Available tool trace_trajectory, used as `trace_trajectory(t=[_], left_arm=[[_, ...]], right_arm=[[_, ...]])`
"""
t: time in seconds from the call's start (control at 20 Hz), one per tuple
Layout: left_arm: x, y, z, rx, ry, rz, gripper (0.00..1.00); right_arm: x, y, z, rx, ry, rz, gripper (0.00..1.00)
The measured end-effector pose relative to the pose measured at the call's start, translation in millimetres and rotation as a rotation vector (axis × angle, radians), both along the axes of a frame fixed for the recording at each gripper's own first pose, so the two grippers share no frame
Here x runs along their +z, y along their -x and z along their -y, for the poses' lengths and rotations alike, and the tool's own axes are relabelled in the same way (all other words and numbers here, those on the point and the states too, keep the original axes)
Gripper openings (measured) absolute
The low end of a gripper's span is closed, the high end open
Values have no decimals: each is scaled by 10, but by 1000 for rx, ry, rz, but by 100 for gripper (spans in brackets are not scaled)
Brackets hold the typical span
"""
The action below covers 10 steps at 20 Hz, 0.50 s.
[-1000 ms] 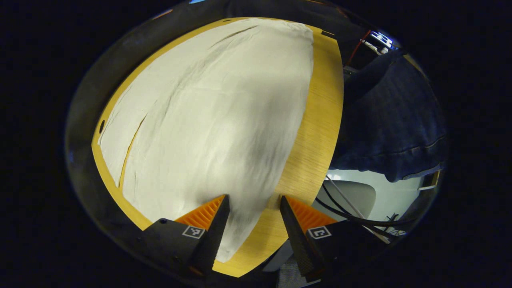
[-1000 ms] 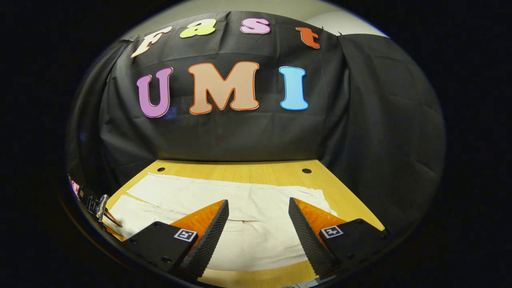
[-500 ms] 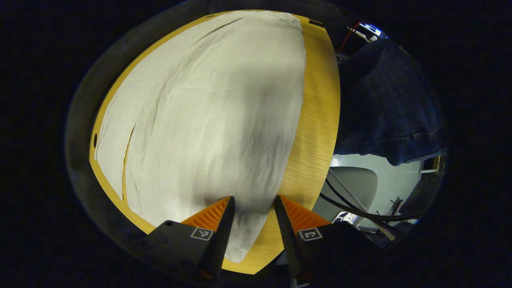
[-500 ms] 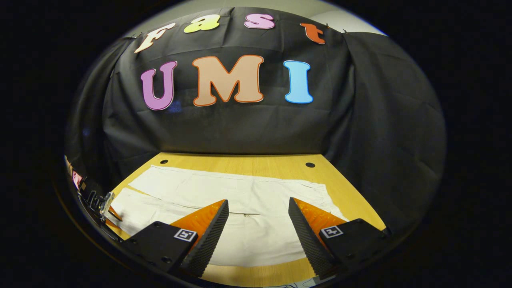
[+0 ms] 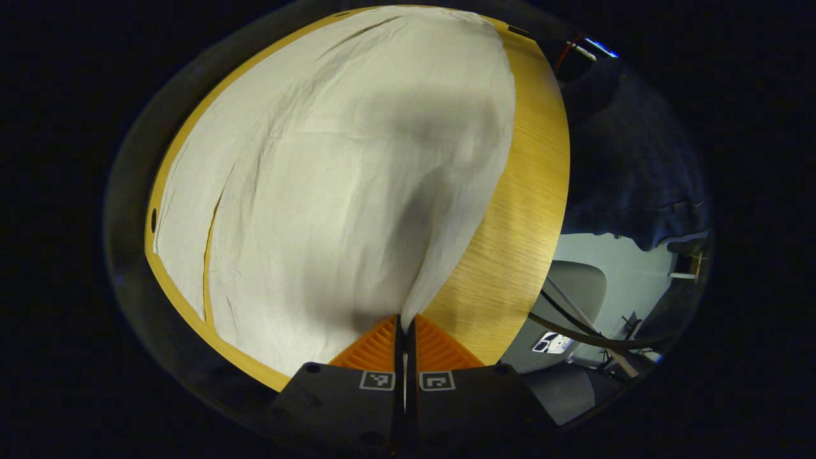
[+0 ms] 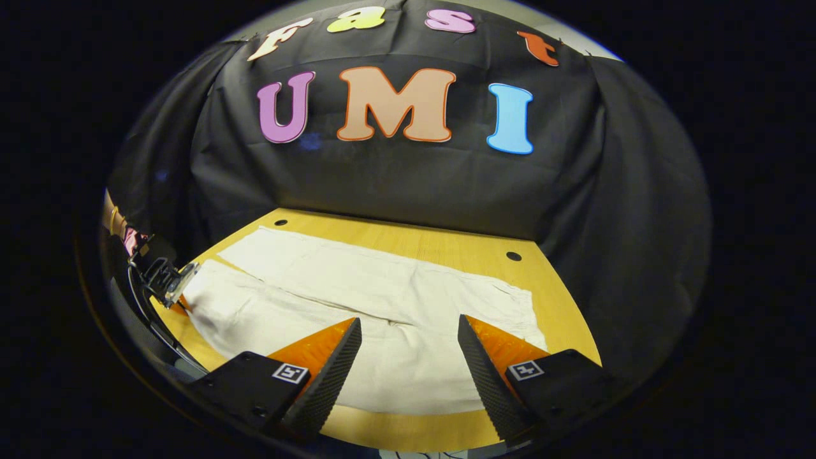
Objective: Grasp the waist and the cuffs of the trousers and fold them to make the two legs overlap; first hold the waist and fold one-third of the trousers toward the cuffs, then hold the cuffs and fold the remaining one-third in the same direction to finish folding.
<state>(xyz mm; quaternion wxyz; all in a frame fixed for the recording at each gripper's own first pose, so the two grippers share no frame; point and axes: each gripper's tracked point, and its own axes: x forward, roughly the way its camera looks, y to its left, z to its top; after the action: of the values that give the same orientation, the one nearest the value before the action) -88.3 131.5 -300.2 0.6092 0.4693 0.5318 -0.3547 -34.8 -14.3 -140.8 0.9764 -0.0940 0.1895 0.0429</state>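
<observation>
Trousers (image 6: 376, 319) lie flat on the surface (image 6: 446, 245), left hand-held gripper (image 5: 404, 328) clamped on a cuff edge, right hand-held gripper (image 6: 405, 357) apart over the waist, which should probably pinch the near waist corner before both lift together.

No legible text, seemingly (markers only)

Trousers (image 5: 331, 166) matt creased cloth; table (image 5: 523, 210) apparently smooth wood.

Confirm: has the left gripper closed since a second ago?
Yes. The left gripper has shut on the near edge of the white cloth trousers, lifting it off the wooden table.
</observation>
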Motion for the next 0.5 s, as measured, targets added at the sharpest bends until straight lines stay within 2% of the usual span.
trace_trajectory(t=[0.2,0.5], left_arm=[[-3,2,-6,18,-20,3,0],[-43,-25,-24,47,-34,29,0]], right_arm=[[-258,91,212,92,79,-89,97],[-776,276,774,302,363,-302,97]])
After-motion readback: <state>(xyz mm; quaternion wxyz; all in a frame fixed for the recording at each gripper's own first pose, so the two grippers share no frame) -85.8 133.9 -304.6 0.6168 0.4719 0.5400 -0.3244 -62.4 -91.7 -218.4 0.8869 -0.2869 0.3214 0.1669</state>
